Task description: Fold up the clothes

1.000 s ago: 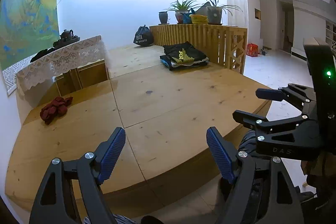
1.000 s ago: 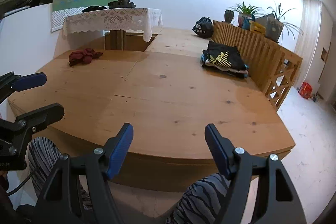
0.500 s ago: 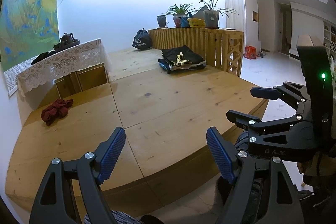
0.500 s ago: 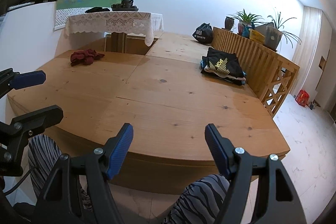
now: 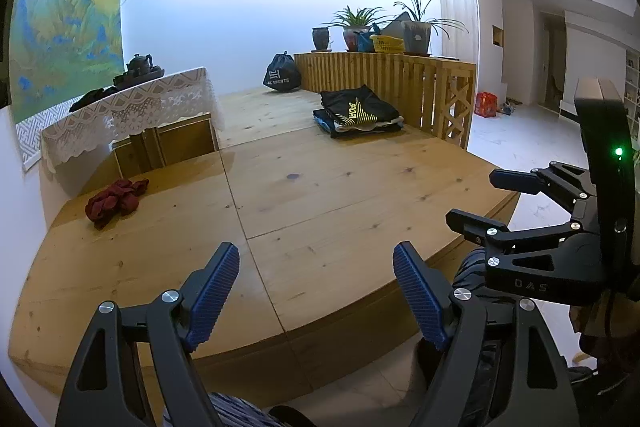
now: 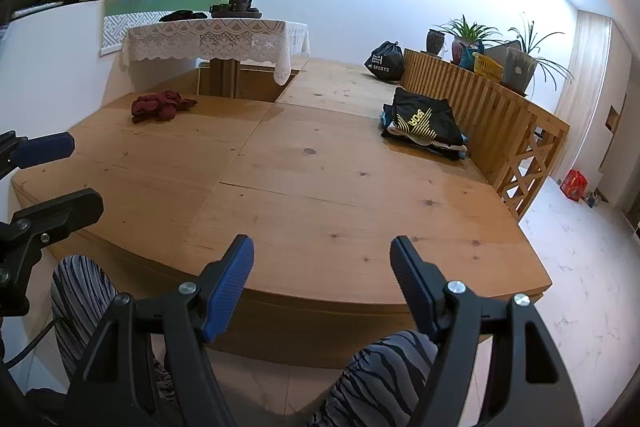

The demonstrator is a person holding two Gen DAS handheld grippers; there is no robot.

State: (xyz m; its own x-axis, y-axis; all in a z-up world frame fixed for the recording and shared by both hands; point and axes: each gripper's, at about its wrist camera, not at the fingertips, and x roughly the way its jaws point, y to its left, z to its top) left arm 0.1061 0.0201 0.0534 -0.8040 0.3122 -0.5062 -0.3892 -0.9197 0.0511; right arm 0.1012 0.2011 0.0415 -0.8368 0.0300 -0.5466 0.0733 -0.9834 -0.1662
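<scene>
A crumpled dark red garment (image 5: 114, 201) lies on the wooden platform (image 5: 320, 211) at the left; it also shows in the right wrist view (image 6: 160, 105). A stack of folded clothes with a black and yellow top (image 5: 358, 111) sits at the back right by the slatted fence, also in the right wrist view (image 6: 425, 125). My left gripper (image 5: 316, 291) is open and empty above the platform's near edge. My right gripper (image 6: 322, 283) is open and empty, also near that edge. Each gripper shows in the other's view: the right one in the left wrist view (image 5: 496, 199), the left one in the right wrist view (image 6: 56, 175).
A lace-covered table (image 5: 124, 111) with a tea set stands at the back left. A black sports bag (image 5: 282, 75) sits at the back. A wooden slatted fence (image 5: 400, 87) with potted plants bounds the right side. My striped-trousered knees (image 6: 384, 379) are below the platform's front edge.
Both wrist views have tilted and shifted slightly, so the platform sits a little differently in frame. Both grippers stay open and empty. The clothes have not moved.
</scene>
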